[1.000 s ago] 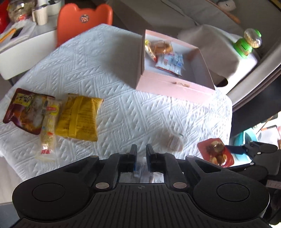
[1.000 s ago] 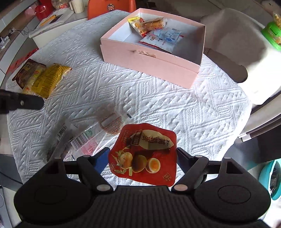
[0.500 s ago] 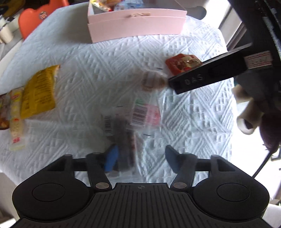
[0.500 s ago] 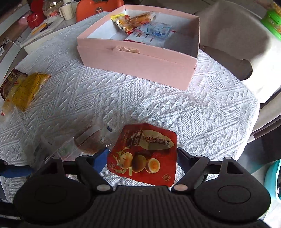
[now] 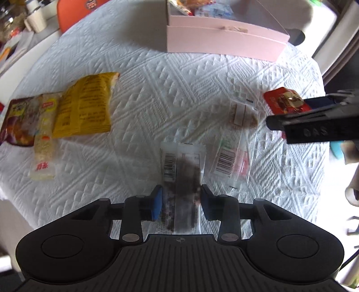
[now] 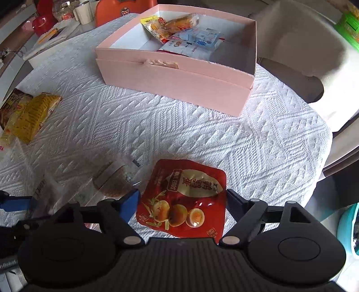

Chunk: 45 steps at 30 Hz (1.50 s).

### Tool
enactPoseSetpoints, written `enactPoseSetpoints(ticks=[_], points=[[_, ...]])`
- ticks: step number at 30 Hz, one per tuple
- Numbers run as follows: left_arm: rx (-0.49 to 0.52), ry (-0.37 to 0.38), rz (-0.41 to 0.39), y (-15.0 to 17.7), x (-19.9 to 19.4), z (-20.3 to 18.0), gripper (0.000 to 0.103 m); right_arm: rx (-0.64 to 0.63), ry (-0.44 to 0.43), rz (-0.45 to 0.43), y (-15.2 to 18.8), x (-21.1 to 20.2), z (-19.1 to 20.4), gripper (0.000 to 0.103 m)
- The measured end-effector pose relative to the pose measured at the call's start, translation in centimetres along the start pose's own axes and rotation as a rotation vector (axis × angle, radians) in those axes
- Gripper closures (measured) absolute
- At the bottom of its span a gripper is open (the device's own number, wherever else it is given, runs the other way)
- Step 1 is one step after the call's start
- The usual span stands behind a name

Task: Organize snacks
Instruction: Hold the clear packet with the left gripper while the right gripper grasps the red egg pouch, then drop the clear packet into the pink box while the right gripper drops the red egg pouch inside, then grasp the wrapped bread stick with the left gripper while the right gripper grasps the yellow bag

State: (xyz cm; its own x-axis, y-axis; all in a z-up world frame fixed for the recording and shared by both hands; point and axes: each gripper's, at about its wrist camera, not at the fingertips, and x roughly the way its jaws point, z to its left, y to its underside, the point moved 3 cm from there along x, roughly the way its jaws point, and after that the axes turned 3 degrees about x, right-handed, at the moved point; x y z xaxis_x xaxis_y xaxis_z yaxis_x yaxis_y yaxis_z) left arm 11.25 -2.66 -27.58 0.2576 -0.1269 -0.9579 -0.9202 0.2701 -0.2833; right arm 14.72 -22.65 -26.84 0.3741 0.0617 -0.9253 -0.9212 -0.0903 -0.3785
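Observation:
A clear packet of dark brown snack (image 5: 181,173) lies on the white tablecloth (image 5: 157,89). My left gripper (image 5: 181,202) points down over its near end, and its jaws are closing with the packet between the blue pads (image 5: 157,202). Whether the pads touch it is blurred. My right gripper (image 6: 182,202) is shut on a red quail-egg pouch (image 6: 179,197), also visible from the left wrist as the red pouch (image 5: 282,101). The open pink box (image 6: 175,80) stands behind, holding an orange packet (image 6: 170,24) and a white-blue packet (image 6: 193,41).
On the cloth lie a yellow packet (image 5: 85,107), a pale noodle packet (image 5: 43,143), a dark red bag (image 5: 18,121), a clear biscuit packet (image 5: 243,112) and a barcoded clear packet (image 5: 231,161). An orange chair (image 5: 76,11) and a beige chair (image 6: 298,40) flank the table.
My left gripper opened from shut, sank toward the table over the clear dark-snack packet, and its jaws have narrowed around it. The right gripper kept the red pouch and lowered slightly.

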Motion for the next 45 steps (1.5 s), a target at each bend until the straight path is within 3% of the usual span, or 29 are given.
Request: enactPoseSetpoints(ticks=[3, 6, 10, 13, 14, 16, 18, 22, 25, 29, 30, 32, 34, 38, 42, 45], points=[[-0.021, 0.003, -0.029, 0.0, -2.5, 0.5, 0.063, -0.049, -0.016, -0.035, 0.4, -2.6, 0.4, 0.021], [-0.088, 0.079, -0.12, -2.5, -7.0, 1.1, 0.063, -0.056, -0.046, -0.04, 0.6, -4.8, 0.2, 0.021], [-0.054, 0.136, -0.367, -10.6, -13.2, 0.1, 0.061, -0.025, -0.049, -0.053, -0.3, -7.1, -0.9, 0.021], [0.003, 0.18, -0.477, -17.6, -14.1, -1.7, 0.055, -0.011, -0.046, -0.093, -1.7, -8.7, -1.5, 0.021], [0.012, 0.202, -0.477, -19.7, -13.0, -2.1, 0.056, -0.01, -0.045, -0.114, -2.3, -9.2, -1.6, 0.021], [-0.036, 0.249, -0.405, -22.9, -9.1, -2.1, 0.056, -0.014, -0.048, -0.15, -3.4, -9.9, -1.7, 0.021], [-0.117, 0.259, -0.364, -23.8, -6.4, -1.1, 0.058, -0.012, -0.05, -0.18, -4.5, -10.2, -1.8, 0.021], [-0.239, 0.255, -0.417, -20.6, -6.7, 2.0, 0.058, -0.003, -0.036, -0.25, -6.1, -11.1, -2.5, 0.021], [-0.313, 0.203, -0.35, -16.9, -5.5, 4.4, 0.058, 0.014, -0.049, -0.303, -8.5, -11.4, -3.3, 0.021], [-0.426, 0.186, -0.248, -11.1, -3.4, 6.2, 0.058, 0.049, -0.035, -0.471, -15.9, -11.3, -3.4, 0.019], [-0.45, 0.18, -0.23, -9.7, -3.1, 6.6, 0.058, 0.038, -0.018, -0.485, -17.3, -10.6, -3.1, 0.016], [-0.492, 0.168, -0.209, -6.6, -3.0, 7.6, 0.058, 0.002, 0.016, -0.42, -18.9, -8.5, -2.4, 0.016], [-0.517, 0.138, -0.197, -4.0, -3.1, 8.5, 0.058, 0.01, -0.022, -0.364, -18.0, -7.3, -2.1, 0.016], [-0.571, 0.038, -0.206, 0.4, -4.1, 11.4, 0.058, -0.033, -0.097, -0.248, -13.1, -4.9, 0.0, 0.016], [-0.653, -0.006, -0.239, 2.3, -4.9, 15.1, 0.058, -0.099, -0.117, -0.155, -8.8, -3.0, 3.3, 0.016], [-0.66, -0.005, -0.261, 2.4, -5.2, 16.8, 0.058, -0.15, -0.143, -0.137, -6.9, -2.3, 5.9, 0.016]])
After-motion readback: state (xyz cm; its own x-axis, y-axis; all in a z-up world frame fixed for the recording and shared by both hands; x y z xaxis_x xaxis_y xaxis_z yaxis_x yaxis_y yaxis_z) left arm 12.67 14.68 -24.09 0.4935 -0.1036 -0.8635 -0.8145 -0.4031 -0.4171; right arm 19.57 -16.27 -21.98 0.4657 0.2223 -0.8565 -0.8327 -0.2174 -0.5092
